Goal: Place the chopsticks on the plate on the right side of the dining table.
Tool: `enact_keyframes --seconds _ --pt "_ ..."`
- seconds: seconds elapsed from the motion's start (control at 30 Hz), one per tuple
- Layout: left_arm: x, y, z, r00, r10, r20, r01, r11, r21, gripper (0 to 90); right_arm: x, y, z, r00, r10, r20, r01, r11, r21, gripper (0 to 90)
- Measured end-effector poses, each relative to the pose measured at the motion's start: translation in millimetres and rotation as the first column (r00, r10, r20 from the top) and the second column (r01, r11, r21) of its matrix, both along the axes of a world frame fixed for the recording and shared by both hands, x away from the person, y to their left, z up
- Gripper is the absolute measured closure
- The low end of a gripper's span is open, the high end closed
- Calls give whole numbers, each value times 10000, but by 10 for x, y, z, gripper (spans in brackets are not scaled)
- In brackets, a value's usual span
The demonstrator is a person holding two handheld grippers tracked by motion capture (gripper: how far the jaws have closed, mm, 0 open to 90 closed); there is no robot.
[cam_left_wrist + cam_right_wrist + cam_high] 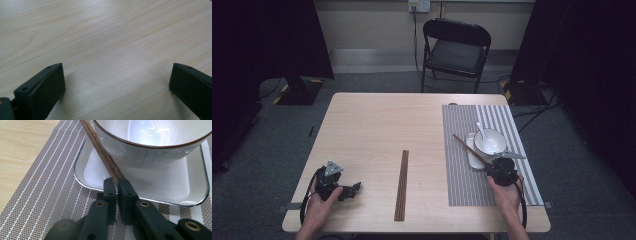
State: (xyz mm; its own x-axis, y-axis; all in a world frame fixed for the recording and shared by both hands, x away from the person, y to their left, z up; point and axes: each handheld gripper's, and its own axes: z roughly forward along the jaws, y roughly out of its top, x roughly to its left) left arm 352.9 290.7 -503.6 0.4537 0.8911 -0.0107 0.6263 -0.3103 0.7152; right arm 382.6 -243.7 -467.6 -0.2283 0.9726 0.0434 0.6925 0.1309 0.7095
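— Pale wood is the top of the bench (372, 125), and behind it stands a black folding chair (455, 47) on grey carpet. What lies on the bench?

— On the right part lies a grey striped placemat (462, 165). On this placemat sits a white square plate (175, 187), and on the plate stands a white bowl (492, 142) with a dark rim. A white spoon (480, 129) rests inside the bowl.

— And where are the chopsticks?

— One pair of brown chopsticks (105, 157) leans against the left side of the bowl, its far end pointing away to the upper left over the placemat. To the left of the placemat, on the bare wood, lies a long dark brown strip (401, 185); I cannot tell what it is.

— How is the right hand-held gripper (117, 183)?

— It is just in front of the bowl, at the near edge of the plate. Its jaws are almost together and clamp the near end of the chopsticks between them.

— And the left hand-held gripper (352, 189)?

— It is far to the left of the bowl, near the front left corner of the bench, resting low over bare wood. Its jaws are wide apart, with nothing between them.
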Motion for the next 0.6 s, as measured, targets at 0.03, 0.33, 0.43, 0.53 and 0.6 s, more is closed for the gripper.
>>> enact_keyframes --seconds 0.03,0.33,0.43,0.53,0.6 --pt "0 0 0 10000 1 -2 -1 10000 3 0 0 0 0 10000 0 0 0 10000 0 858" --pt "0 0 0 10000 -1 -1 1 10000 1 0 -2 -65 -3 9999 -145 -33 145 9999 9 850" --pt "0 0 0 10000 4 2 -4 10000 -3 0 -2 -92 -6 9997 -248 -56 248 9997 21 850" --pt "0 0 0 10000 0 -2 0 10000 2 0 0 -118 -5 9995 -295 -56 295 9996 -22 850" --pt "0 0 0 10000 3 2 -3 10000 -1 0 2 -124 -5 9994 -350 -49 350 9994 30 850"
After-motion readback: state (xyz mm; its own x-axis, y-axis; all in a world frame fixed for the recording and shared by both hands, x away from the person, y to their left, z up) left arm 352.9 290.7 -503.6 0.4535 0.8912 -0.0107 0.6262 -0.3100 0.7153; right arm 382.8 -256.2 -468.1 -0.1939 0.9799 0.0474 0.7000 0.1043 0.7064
